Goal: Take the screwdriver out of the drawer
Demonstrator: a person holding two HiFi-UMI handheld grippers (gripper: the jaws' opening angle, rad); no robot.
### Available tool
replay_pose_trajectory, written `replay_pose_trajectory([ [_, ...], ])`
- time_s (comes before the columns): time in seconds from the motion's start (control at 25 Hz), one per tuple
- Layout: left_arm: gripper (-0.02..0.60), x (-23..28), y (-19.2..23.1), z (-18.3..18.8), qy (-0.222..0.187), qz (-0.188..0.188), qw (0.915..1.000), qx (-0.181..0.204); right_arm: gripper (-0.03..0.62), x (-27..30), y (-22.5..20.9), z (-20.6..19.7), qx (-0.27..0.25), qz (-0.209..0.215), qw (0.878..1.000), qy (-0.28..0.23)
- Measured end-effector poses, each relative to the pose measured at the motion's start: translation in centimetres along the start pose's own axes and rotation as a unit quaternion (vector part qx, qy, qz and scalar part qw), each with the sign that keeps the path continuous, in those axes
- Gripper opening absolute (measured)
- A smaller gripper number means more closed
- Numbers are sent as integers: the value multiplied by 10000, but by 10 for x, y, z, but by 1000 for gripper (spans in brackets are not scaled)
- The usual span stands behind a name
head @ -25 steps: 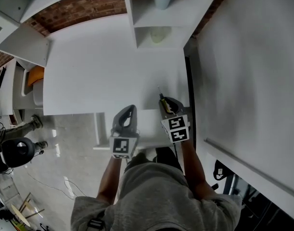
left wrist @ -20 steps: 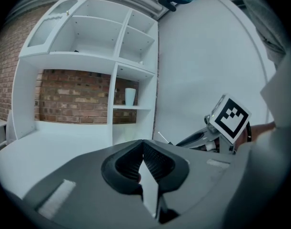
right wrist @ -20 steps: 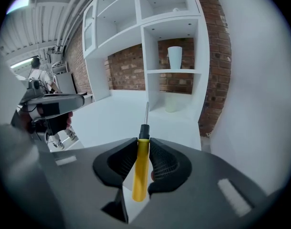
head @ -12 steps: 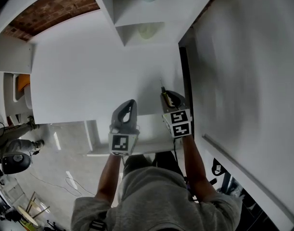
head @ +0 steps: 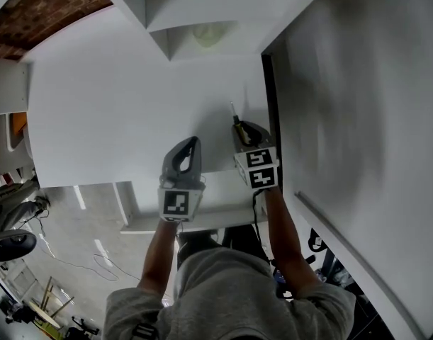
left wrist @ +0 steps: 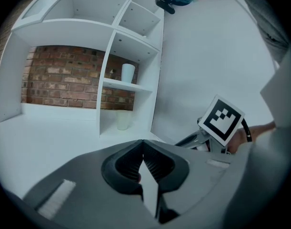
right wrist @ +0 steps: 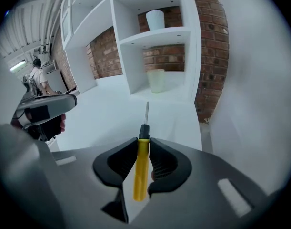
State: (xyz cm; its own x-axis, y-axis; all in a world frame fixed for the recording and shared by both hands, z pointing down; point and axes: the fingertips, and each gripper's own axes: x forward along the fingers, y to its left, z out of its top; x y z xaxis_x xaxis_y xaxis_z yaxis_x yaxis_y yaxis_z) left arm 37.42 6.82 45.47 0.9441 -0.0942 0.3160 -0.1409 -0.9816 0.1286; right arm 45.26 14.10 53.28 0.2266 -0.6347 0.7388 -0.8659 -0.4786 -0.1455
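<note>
The yellow handle of the screwdriver (right wrist: pixel 141 168) is clamped between the jaws of the right gripper (right wrist: pixel 143 140), which are narrowed onto it. Its black collar and thin metal shaft are seen to stick out past the jaw tips, pointing away from the person holding it. The jaws of the left gripper (left wrist: pixel 143 146) are pressed together, and nothing is held between them.

In the head view the two grippers are seen side by side over the near edge of the white bench (head: pixel 117 105). The right one is close to the near right corner and the left one is near it, on its left. The screwdriver is thus carried over the bench by its right edge; whether its tip touches the surface cannot be told. The marker cube (left wrist: pixel 223 120) of the right gripper is caught at the right of the left gripper view.

At the far right corner of the bench a white shelf unit (right wrist: pixel 157 32) is set, and a brick wall (right wrist: pixel 105 54) is seen behind it. A white cup (right wrist: pixel 155 19) is stood upright on its upper shelf, and a pale cup (right wrist: pixel 156 80) in the compartment below. A tall white panel (head: pixel 358 105) is ranged along the right edge of the bench. A person (right wrist: pixel 38 75) is seen standing far off at the left of the right gripper view.
</note>
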Motion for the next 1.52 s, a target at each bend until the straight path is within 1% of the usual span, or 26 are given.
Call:
replay_pose_trajectory([
  [0.08, 12, 6, 2, -4, 56, -4, 10000, -29, 83, 9, -3, -3, 26, 14, 10000, 57],
  [0.2, 12, 13, 4, -18, 157, -54, 9998, 58, 83, 21, -8, -8, 42, 30, 9999, 112],
  [0.4, 12, 23, 10, -30, 255, 15, 9996, -88, 83, 38, -13, -9, 108, 75, 9998, 142],
  [0.6, 12, 26, 13, -42, 304, 0, 9995, -14, 84, 48, -15, -7, 99, 76, 9997, 207],
  [0.76, 12, 28, 12, -43, 306, 5, 9995, -64, 87, 52, -15, -6, 59, 80, 9995, 310],
  [0.84, 12, 29, 12, -43, 328, 19, 9994, -117, 87, 53, -16, -5, 63, 61, 9995, 303],
  [1.12, 12, 31, 11, -43, 293, -1, 9995, -123, 87, 53, -16, -3, 101, 87, 9995, 287],
  [1.36, 12, 29, 9, -34, 325, 15, 9994, -102, 91, 52, -17, -2, 165, 95, 9996, 210],
  [1.4, 12, 29, 8, -33, 314, 8, 9995, -76, 96, 52, -16, -2, 165, 118, 9996, 182],
  [1.44, 12, 28, 8, -33, 299, -2, 9995, -42, 115, 51, -15, -1, 164, 154, 9996, 150],
  [1.52, 12, 27, 8, -31, 263, 10, 9996, -38, 171, 50, -14, 0, 173, 223, 9996, 67],
])
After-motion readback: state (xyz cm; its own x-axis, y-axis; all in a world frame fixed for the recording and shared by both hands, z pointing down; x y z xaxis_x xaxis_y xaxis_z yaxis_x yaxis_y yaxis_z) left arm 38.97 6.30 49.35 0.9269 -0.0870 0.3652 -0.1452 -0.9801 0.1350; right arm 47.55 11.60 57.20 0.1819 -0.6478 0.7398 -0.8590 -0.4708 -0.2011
